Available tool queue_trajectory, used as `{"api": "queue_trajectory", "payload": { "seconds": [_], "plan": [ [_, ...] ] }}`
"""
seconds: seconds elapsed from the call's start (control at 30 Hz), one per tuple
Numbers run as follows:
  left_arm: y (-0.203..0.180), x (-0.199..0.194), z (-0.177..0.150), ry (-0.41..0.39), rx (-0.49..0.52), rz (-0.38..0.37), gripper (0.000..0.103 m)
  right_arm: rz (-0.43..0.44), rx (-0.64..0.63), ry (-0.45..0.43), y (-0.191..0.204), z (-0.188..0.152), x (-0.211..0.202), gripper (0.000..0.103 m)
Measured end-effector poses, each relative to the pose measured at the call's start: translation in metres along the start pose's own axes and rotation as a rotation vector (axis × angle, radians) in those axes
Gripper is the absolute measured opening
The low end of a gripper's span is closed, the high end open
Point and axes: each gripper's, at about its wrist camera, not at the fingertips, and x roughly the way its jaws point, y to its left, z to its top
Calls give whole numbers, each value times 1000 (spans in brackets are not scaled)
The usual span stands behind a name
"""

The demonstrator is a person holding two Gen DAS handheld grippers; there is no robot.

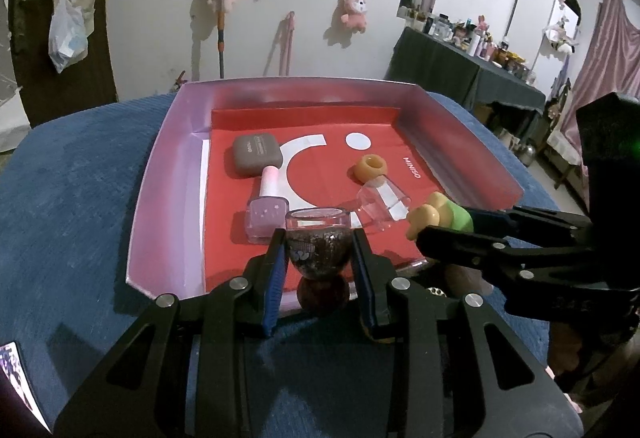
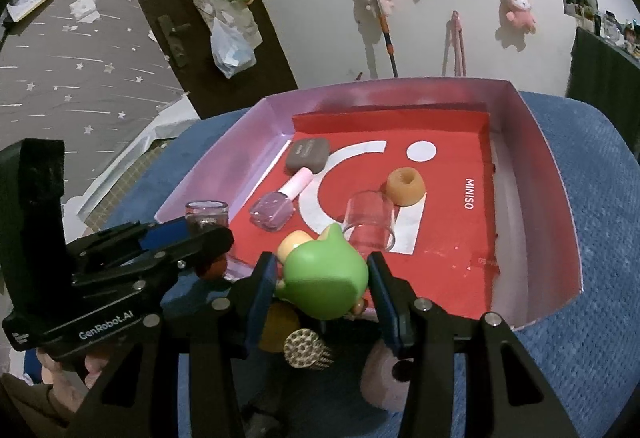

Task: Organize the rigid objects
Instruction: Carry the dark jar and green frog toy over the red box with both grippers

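My left gripper (image 1: 319, 242) is shut on a small glass bottle (image 1: 319, 238) with a dark round cap, held upside down over the near edge of the pink tray (image 1: 168, 166). My right gripper (image 2: 322, 274) is shut on a green and yellow toy figure (image 2: 324, 278), held over the tray's near rim; the same toy figure (image 1: 440, 216) shows in the left wrist view. On the tray's red liner lie a grey case (image 1: 258, 154), a pink nail polish bottle (image 1: 268, 214), an orange ring (image 1: 372, 168) and a clear cup (image 1: 384, 204) on its side.
The tray rests on a blue cloth-covered surface (image 1: 80, 206). Below the right gripper lie a gold perforated piece (image 2: 306, 350), a yellow object (image 2: 280, 326) and a pink roll (image 2: 384, 378). A dark table (image 1: 460, 66) crowded with bottles stands at the back right.
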Motion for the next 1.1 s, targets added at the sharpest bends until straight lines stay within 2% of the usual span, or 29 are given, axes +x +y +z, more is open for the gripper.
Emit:
{"api": "queue_trajectory", "payload": {
  "seconds": [0.23, 0.53, 0.8, 1.1],
  "plan": [
    [2, 18, 5, 46, -1, -8, 29, 13, 14, 52, -6, 4, 18, 49],
    [19, 48, 4, 129, -60, -28, 29, 11, 9, 101, -8, 3, 38, 49],
    [24, 58, 11, 124, -63, -3, 29, -24, 12, 111, -15, 6, 51, 49],
    [32, 70, 22, 107, -72, 39, 29, -110, 18, 66, -25, 17, 59, 49]
  ]
}}
